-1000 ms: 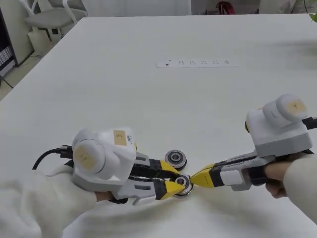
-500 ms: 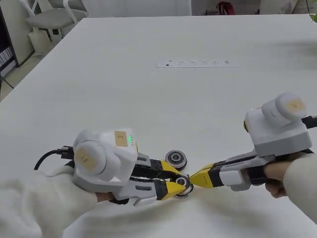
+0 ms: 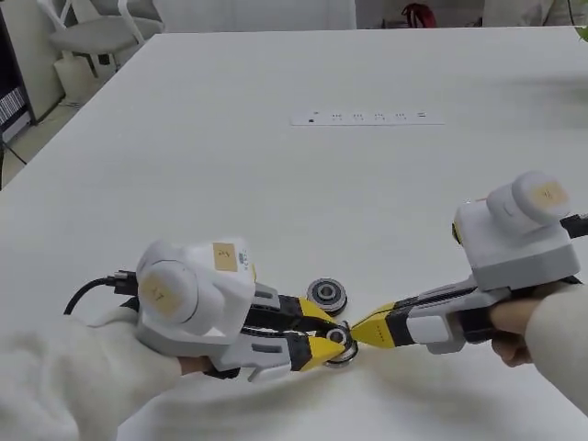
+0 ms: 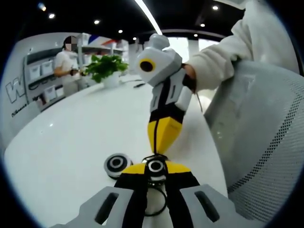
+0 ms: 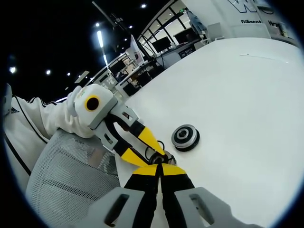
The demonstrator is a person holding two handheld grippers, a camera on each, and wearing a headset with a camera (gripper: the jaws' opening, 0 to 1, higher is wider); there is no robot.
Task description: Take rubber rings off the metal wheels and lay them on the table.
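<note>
Low in the centre of the head view, a metal wheel (image 3: 338, 339) is clamped between the jaws of the left hand-held gripper (image 3: 325, 333). The right hand-held gripper (image 3: 361, 332) reaches in from the right with its jaws together and its tips at the wheel's rim; whether rubber is nipped cannot be told. In the left gripper view a thin black loop (image 4: 166, 198), judged to be the rubber ring, hangs below the wheel. The wheel should be clamped firmly while the ring is drawn off sideways and laid on the table (image 3: 276, 184), clear of the second wheel (image 3: 326, 294) just above.
</note>
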